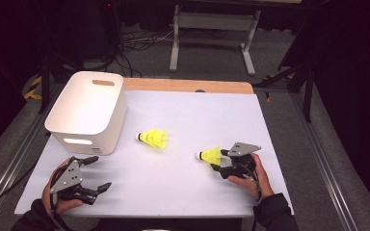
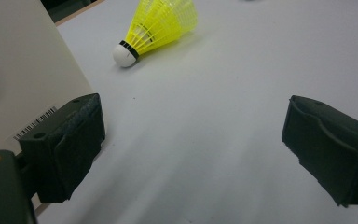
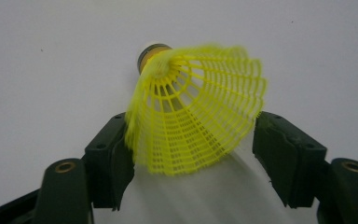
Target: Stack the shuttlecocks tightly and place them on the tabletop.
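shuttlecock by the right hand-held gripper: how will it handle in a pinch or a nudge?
The shuttlecock probably weighs very little: its skirt is open yellow mesh. That mesh looks thin, so it may flex under the right hand-held gripper, whose jaws flank the skirt's wide end; a gentle squeeze seems wise. Lying on its side on the table, the cone would likely roll in an arc if nudged.

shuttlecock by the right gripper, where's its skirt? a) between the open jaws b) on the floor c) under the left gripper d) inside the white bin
a: the right gripper view shows the shuttlecock skirt lying between the right gripper jaws, which stand open with a gap on one side.
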